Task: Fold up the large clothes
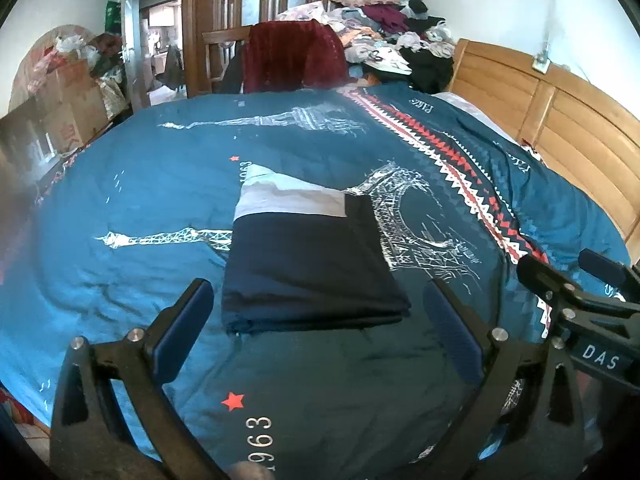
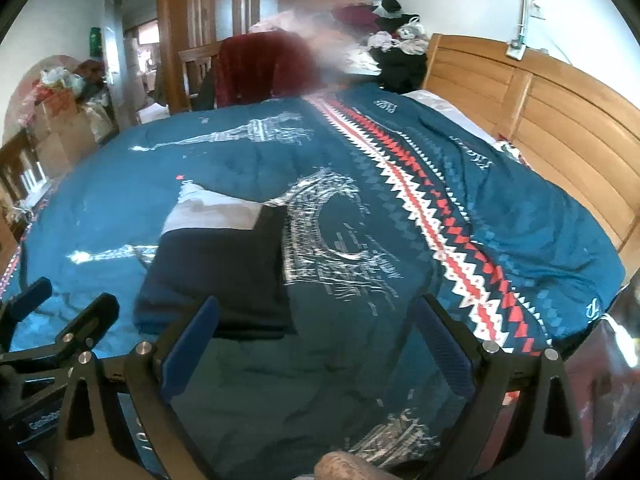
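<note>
A folded garment [image 1: 308,264], dark navy with a light grey far end, lies flat on the blue bedspread [image 1: 120,208]. In the right wrist view the same garment [image 2: 224,272] lies left of centre. My left gripper [image 1: 316,312] stands open just in front of the garment's near edge, with nothing between its fingers. My right gripper [image 2: 316,328] is open too, its left finger [image 2: 192,344] over the garment's near right corner. The right gripper [image 1: 580,276] also shows at the right edge of the left wrist view, and the left gripper [image 2: 60,304] at the left edge of the right wrist view.
The bed has a wooden headboard [image 1: 560,120] on the right. A heap of clothes [image 1: 392,36] and a chair with a dark red cloth [image 1: 292,56] stand beyond the far side. Cardboard boxes [image 1: 68,96] and an open doorway are at the left.
</note>
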Available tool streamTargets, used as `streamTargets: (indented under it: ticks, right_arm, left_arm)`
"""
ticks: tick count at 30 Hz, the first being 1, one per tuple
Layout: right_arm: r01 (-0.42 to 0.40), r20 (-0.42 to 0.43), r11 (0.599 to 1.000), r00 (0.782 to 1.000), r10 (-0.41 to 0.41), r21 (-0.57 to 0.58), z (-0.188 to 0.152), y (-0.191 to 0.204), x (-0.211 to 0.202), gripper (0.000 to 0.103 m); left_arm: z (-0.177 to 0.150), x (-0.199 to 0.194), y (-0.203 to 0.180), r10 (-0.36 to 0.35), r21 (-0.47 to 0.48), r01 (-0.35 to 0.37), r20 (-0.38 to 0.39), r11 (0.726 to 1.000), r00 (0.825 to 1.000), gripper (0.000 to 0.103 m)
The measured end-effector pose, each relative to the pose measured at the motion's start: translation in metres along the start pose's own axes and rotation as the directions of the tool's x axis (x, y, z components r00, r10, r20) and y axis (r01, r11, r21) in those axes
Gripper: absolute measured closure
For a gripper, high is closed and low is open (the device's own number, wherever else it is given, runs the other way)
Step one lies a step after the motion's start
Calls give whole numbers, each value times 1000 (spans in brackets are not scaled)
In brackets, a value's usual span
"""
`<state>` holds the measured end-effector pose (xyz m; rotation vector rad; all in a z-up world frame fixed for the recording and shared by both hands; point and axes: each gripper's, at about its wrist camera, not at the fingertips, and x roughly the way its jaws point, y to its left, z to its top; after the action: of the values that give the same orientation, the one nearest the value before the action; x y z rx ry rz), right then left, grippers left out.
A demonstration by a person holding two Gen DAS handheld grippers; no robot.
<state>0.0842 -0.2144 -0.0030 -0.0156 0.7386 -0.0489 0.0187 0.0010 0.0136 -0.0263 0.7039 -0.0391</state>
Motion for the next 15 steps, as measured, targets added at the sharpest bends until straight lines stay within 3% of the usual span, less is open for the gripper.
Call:
streamTargets:
  ticks: [7,15]
  right_arm:
    - [44,-14,999,999,-44,20,-4,-35,13,3]
    - [4,-26,999,1000,-3,40,-3,-50,32,3]
  left_arm:
    - [0,9,-30,9,58,-9,1,998,1000,0]
    - [-3,30,-30,49,58,-48,-28,997,998,0]
